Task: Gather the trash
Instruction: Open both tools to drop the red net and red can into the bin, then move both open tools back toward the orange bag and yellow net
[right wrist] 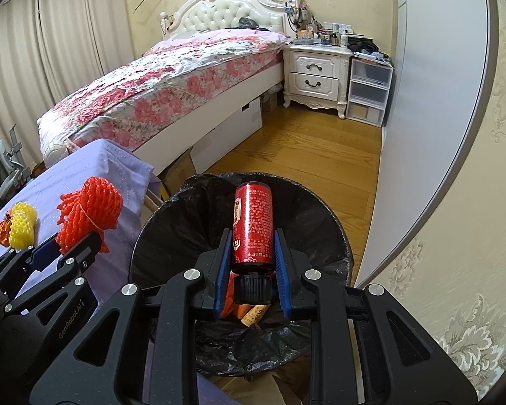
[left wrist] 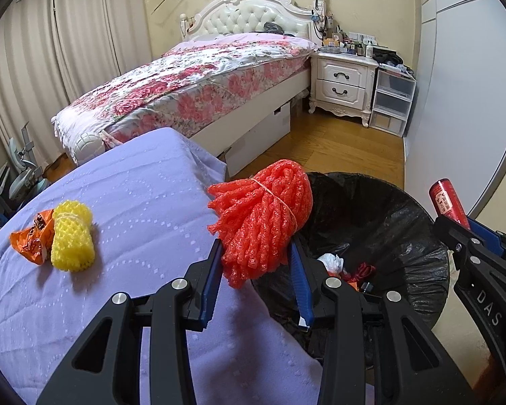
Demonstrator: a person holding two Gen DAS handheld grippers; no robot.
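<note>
Bedroom. Cream patterned wallpaper, pleated beige curtains (left wrist: 33, 54) along the left wall, pale wardrobe panel (right wrist: 431, 108) on the right. Wooden floor (right wrist: 307, 155), warm yellow-brown boards.

Bed (left wrist: 192, 81) runs back toward a white tufted headboard (left wrist: 253, 13); floral pink-and-white quilt on top, white base below. White two-drawer nightstand (right wrist: 317, 71) beside the bed head, its top crowded with small bottles and clutter. Clear plastic drawer unit (right wrist: 369, 91) just beside the nightstand.

Worktop (left wrist: 124, 202) in the near left, draped in a lavender cloth with a faint dotted pattern. Its corner sits close to the foot of the bed.

Trash bin (right wrist: 324, 233), round, lined with a black bag, stands on the floor just beside the worktop's right edge. Some scraps of white, red and orange trash lie at the bottom.

Left tool (left wrist: 256, 253) is clamped on a red foam net bundle (left wrist: 263, 216), tied with a thin string, held at the worktop's right edge next to the bin rim.

Right tool (right wrist: 252, 246) grips a red bottle (right wrist: 253, 222) with a black cap, cap toward the camera, held over the bin mouth.

Yellow foam net roll (left wrist: 72, 236) lies on the cloth at the left, touching an orange wrapper (left wrist: 30, 239) crumpled on its far-left side. Both well apart from the bin.
</note>
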